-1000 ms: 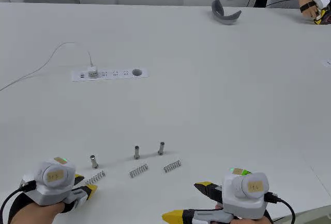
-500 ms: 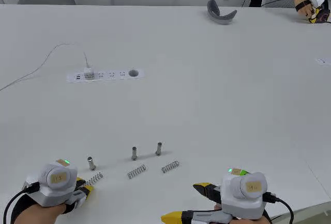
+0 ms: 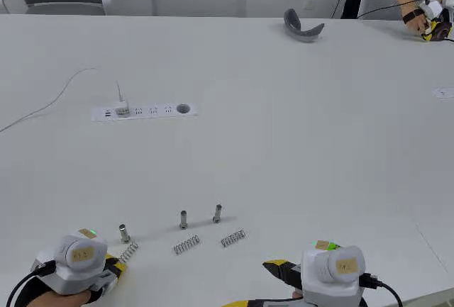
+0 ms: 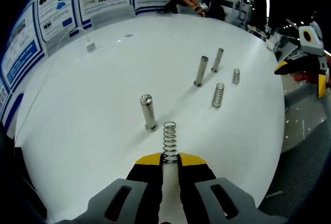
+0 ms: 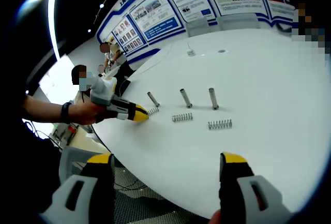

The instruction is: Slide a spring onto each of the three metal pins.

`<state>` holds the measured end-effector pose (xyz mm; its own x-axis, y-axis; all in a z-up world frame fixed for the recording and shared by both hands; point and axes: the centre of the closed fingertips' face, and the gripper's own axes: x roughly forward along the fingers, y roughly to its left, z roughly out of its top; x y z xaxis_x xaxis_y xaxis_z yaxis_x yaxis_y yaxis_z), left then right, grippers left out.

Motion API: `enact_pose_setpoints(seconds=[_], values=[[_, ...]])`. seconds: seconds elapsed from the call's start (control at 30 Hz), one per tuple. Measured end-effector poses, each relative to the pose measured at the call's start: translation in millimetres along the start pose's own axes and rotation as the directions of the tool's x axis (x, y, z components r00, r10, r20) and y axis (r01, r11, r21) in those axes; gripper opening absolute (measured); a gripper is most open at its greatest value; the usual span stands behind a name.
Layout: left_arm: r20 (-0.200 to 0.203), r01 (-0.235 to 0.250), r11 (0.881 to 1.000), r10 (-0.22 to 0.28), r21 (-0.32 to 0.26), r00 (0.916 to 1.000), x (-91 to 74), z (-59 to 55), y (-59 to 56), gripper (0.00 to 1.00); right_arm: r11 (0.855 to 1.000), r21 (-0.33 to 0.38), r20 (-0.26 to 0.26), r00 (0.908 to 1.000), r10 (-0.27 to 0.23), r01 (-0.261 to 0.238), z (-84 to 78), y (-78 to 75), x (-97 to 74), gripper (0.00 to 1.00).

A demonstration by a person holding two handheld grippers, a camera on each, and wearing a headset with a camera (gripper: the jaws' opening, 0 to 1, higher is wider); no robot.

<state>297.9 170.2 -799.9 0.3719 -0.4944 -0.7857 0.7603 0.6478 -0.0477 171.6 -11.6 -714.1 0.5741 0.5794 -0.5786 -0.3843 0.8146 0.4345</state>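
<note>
Sits closer than a second ago with left gripper nipped onto end of leftmost spring beside its pin near front edge of worktop, right gripper wide, empty; risks spring flicking away from shallow grip.

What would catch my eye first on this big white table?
Three small metal pins stand upright in a row near the front edge of the white table, with three springs lying just in front of them. The left gripper has its yellow-tipped jaws pinched on the near end of the leftmost spring, while the right gripper hovers wide open at the table's front edge.
</note>
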Motion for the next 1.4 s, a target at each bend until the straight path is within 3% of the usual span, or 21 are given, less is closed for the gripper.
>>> enact_pose_setpoints(seconds=[0.57, 0.77, 0.83, 1.0, 1.3, 1.4], values=[[0.008, -0.014, 0.999, 0.014, -0.033, 0.9999, 5.8, 4.0, 2.9, 0.13, 1.000, 0.005, -0.003, 1.0000, -0.004, 0.004, -3.7, -2.0, -1.9, 0.85], [-0.005, -0.020, 0.999, 0.021, 0.028, 0.9998, 6.2, 5.7, -2.8, 0.11, 1.000, 0.003, -0.005, 1.0000, 0.004, -0.004, -4.0, 0.7, -0.7, 0.85], [0.008, -0.008, 1.000, 0.008, -0.001, 0.9999, 3.3, 6.9, -6.2, 0.11, 1.000, 0.000, -0.005, 1.0000, 0.006, -0.006, -3.0, 1.4, -0.2, 0.85], [0.017, 0.006, 1.000, -0.006, -0.004, 0.9998, -5.3, 5.9, -12.6, 0.11, 1.000, -0.001, -0.002, 0.9999, 0.011, -0.011, -1.6, 1.7, 0.8, 0.85], [0.042, 0.031, 0.999, -0.033, 0.030, 0.9986, -26.1, 7.7, -28.4, 0.11, 1.000, -0.005, -0.004, 0.9996, 0.028, -0.028, -1.4, 5.4, 3.0, 0.84], [0.054, 0.027, 0.999, -0.029, 0.028, 0.9981, -33.1, 9.9, -28.1, 0.11, 0.999, -0.008, -0.004, 0.9994, 0.035, -0.035, -1.0, 7.1, 3.5, 0.83]])
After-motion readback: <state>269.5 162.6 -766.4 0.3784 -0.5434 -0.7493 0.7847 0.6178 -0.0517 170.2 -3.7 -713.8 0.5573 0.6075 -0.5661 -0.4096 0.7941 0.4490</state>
